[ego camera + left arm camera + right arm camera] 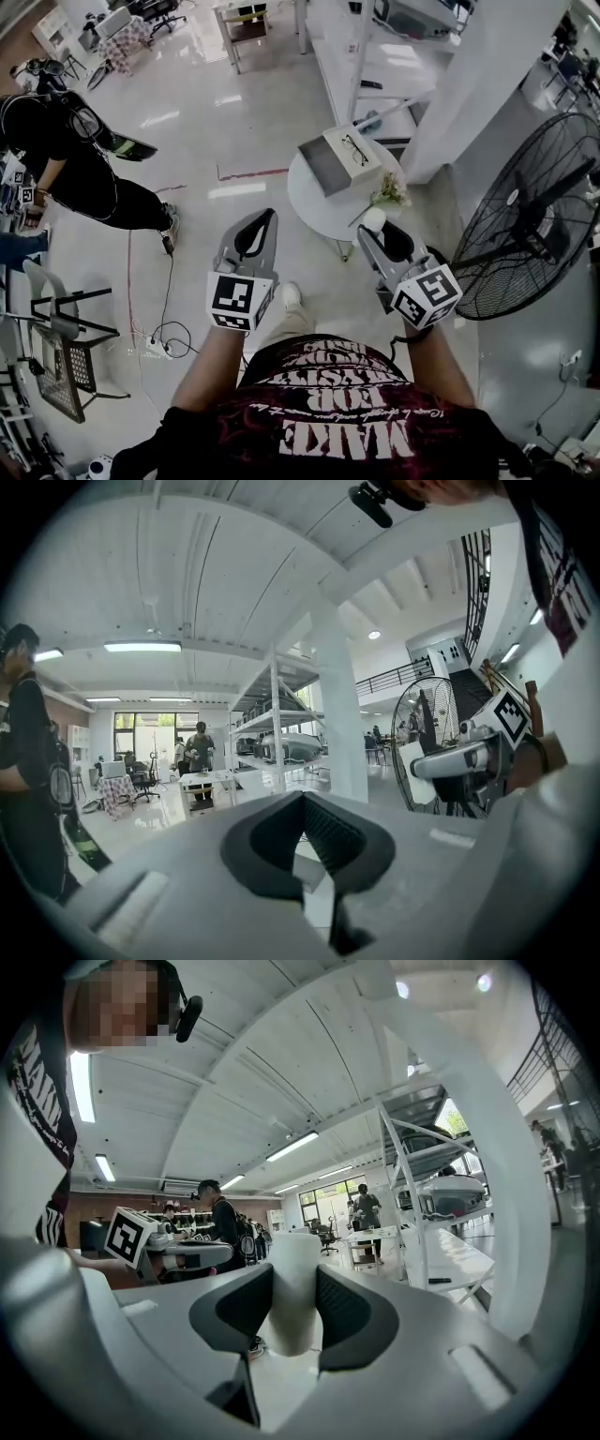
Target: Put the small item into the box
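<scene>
The task is about half done, by my reading: the right tool (379, 232) pinches a small white vase (292, 1279) between its pads, with a sprig of flowers (390, 191) rising from it. It hangs over the near edge of the round white surface (314, 204), short of the box (317, 167). The box sits open on the far side of that surface and already has a pair of glasses (354, 148) in it. What is left is to carry the vase over the box, lower it in and let go. The left tool (267, 220) is pressed together and empty, held beside the right one. The room is a large, bright workshop with a glossy pale floor (206, 122). A big fan (534, 216) stands to the right, a white column (478, 75) and racks (375, 56) lie beyond the surface, and a person in black (66, 164) stands at the left.
</scene>
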